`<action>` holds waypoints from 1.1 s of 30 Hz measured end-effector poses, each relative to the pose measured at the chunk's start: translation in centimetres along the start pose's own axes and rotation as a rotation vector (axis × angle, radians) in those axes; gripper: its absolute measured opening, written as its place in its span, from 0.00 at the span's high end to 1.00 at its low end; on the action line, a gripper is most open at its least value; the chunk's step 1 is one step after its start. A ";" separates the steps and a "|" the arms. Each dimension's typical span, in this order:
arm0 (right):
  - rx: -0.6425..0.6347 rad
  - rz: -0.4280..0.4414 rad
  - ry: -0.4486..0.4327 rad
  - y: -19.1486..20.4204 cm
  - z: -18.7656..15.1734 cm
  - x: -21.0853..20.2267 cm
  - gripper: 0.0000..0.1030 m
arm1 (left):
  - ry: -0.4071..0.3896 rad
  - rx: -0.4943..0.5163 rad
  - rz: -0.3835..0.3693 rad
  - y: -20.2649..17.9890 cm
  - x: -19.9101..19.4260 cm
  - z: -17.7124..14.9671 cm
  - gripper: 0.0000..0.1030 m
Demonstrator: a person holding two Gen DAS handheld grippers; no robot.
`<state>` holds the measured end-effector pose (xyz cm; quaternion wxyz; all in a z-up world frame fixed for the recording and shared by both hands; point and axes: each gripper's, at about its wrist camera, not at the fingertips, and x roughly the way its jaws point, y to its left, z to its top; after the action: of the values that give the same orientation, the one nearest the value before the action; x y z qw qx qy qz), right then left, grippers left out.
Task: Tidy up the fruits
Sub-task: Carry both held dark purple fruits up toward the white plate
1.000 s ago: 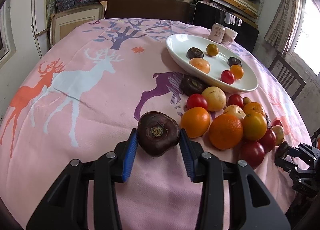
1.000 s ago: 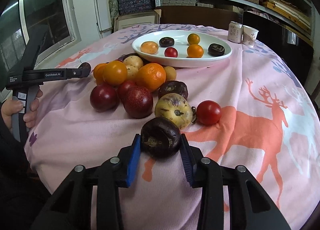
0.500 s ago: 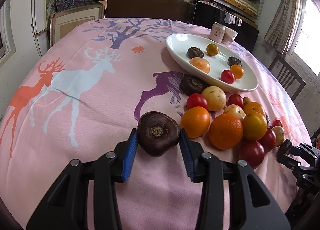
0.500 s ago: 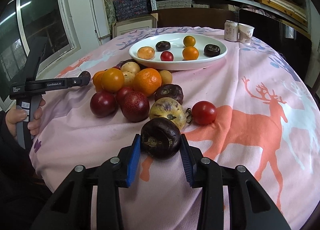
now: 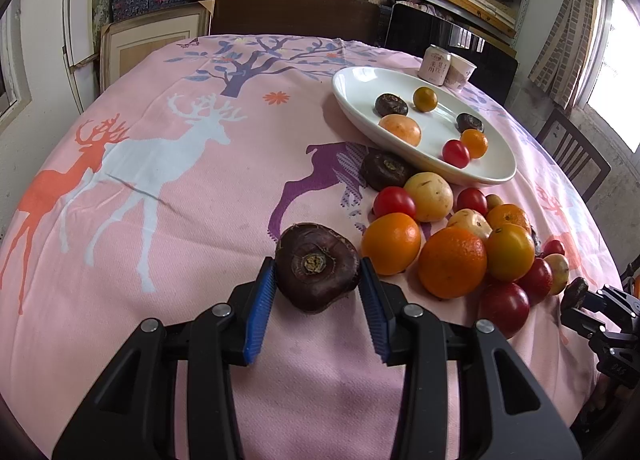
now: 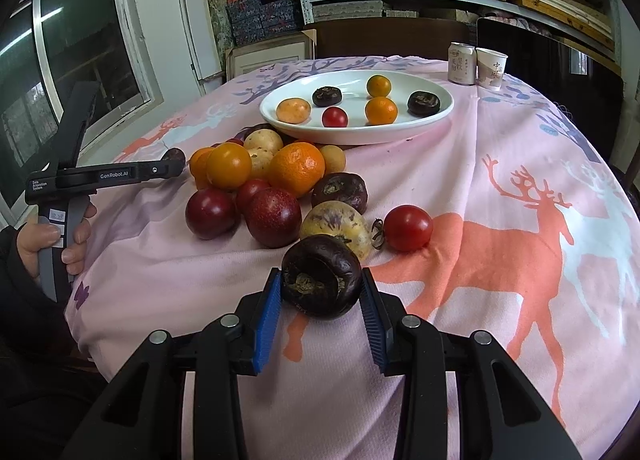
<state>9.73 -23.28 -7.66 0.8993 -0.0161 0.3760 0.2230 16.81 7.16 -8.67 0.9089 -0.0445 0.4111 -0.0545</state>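
Little has shifted in the left wrist view since a second ago, while in the right wrist view the fruit pile and plate now sit lower and nearer, and the dark fruit stays between the pads. Both claws are clamped: the left claw (image 5: 318,292) grips a dark brown, flattened fruit (image 5: 317,266) with its stem scar facing the camera, blue pads (image 5: 262,300) pressed to either side, above the pink deer-print cloth (image 5: 160,164) that covers the bench. Just to its right lies the loose pile: an orange (image 5: 391,243), a larger mandarin (image 5: 452,262), a yellow-orange fruit (image 5: 510,252), pale yellow fruits, small red tomatoes and dark red plums (image 5: 504,304). Beyond the pile stands the white oval plate (image 5: 352,96), which holds two dark fruits, two small oranges, a peach-coloured fruit and a red tomato. The right claw (image 6: 322,292) is shut on a second dark fruit (image 6: 321,276), close in front of a yellow, purple-streaked fruit (image 6: 334,226) and a red tomato (image 6: 408,228). In this view the plate (image 6: 400,132) lies past the pile, with a drink can (image 6: 462,62) and a paper cup (image 6: 491,68) side by side behind it. At the left edge a hand (image 6: 52,240) holds the other tool's handle.
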 end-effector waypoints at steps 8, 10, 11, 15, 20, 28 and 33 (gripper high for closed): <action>0.035 0.008 -0.016 -0.7 0.2 -0.7 0.62 | -0.015 -0.012 -0.003 0.1 -0.1 -0.3 0.60; 0.046 0.008 -0.024 -1.0 0.3 -1.0 0.62 | -0.023 -0.019 -0.010 0.2 -0.3 -0.3 0.60; 0.053 0.009 -0.030 -1.2 0.4 -1.2 0.62 | -0.028 -0.023 -0.013 0.3 -0.4 -0.3 0.60; 0.075 0.009 -0.055 -2.2 1.0 -2.1 0.62 | -0.047 -0.037 -0.029 0.6 -1.1 -0.3 0.60; 0.095 -0.002 -0.104 -4.1 3.4 -3.3 0.62 | -0.059 -0.045 -0.061 0.3 -2.2 0.8 0.60; 0.102 0.032 -0.166 -6.5 11.3 -2.0 0.62 | -0.103 0.036 -0.094 -3.8 -1.9 7.1 0.60; 0.119 0.046 -0.153 -7.3 16.2 2.7 0.62 | -0.088 0.052 -0.079 -6.1 2.0 11.3 0.60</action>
<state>25.22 -25.68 1.09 0.9194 0.0633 0.3189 0.2214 26.26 1.23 -1.91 0.9241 -0.0395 0.3669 -0.0992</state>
